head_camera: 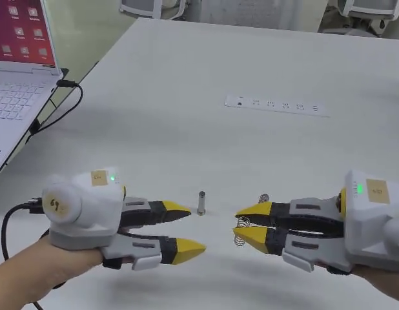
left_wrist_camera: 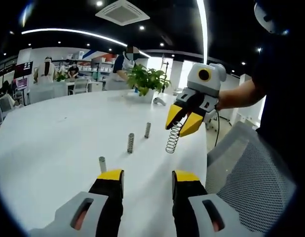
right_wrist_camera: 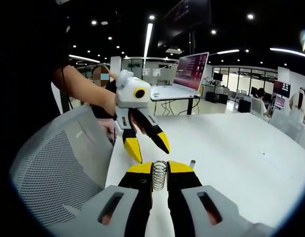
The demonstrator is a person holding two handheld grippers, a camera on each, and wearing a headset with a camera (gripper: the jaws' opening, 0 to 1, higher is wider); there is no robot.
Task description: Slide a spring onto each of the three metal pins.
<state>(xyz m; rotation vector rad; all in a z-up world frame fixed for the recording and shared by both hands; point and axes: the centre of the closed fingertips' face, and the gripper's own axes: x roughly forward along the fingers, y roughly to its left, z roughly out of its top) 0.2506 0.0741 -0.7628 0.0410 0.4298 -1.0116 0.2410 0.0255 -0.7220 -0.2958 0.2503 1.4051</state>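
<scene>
My right gripper (head_camera: pixel 238 221) is clamped on a spring (right_wrist_camera: pixel 159 175), held low just beside the bare pin (head_camera: pixel 201 202). My left gripper (head_camera: pixel 197 228) hangs spread and empty on that pin's other side. To do this well, I would tip the coil upright, centre its bore over the pin's tip, then lower gently without squeezing harder.

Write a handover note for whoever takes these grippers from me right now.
Left gripper: open, empty, next to the bare pin.
Right gripper: shut on a spring, held clear of the table, pointing toward that pin.
Done: nearer sprung pin and farther sprung pin each carry a spring.
Left: slide the held spring onto the bare pin.
</scene>
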